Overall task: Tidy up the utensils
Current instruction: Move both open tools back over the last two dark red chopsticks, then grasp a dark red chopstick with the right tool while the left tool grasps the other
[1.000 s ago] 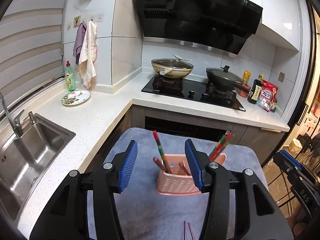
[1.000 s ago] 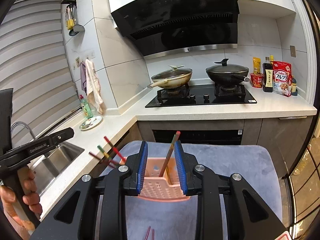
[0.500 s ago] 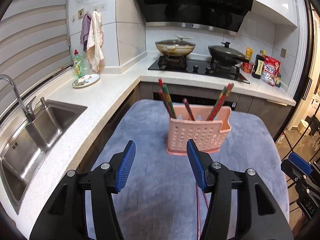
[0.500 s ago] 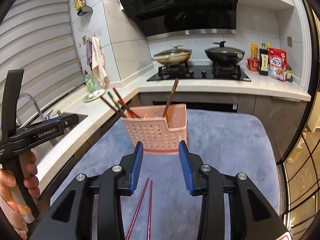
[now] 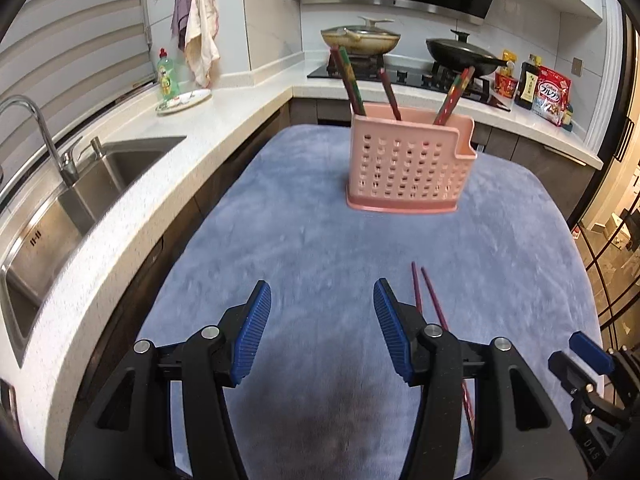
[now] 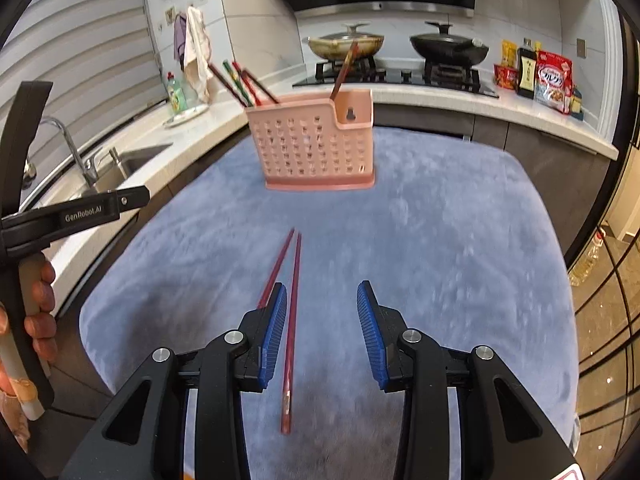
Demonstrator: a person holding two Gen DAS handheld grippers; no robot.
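Observation:
A pink perforated utensil basket (image 5: 408, 164) (image 6: 316, 148) stands on the blue cloth (image 5: 304, 248) with several red and green chopsticks (image 5: 348, 80) (image 6: 240, 84) upright in it. Two loose red chopsticks (image 6: 295, 276) (image 5: 425, 288) lie side by side on the cloth in front of the basket. My right gripper (image 6: 322, 304) hovers open over them, with one stick between its jaws near the left finger (image 6: 276, 320) and the other running under that finger. My left gripper (image 5: 322, 312) is open and holds nothing, just left of the sticks, whose near ends its right finger hides.
A white counter (image 5: 132, 184) with a steel sink (image 5: 92, 184) and tap runs along the left. A hob with two lidded pans (image 6: 448, 46) sits behind the basket, bottles and packets (image 6: 552, 76) at far right. A hand (image 6: 40, 300) grips the left gripper's handle at the left edge.
Both grippers have drawn back and sunk toward the cloth, so the basket now stands farther off. The two loose red chopsticks have come into full view. The right jaws stand a little wider.

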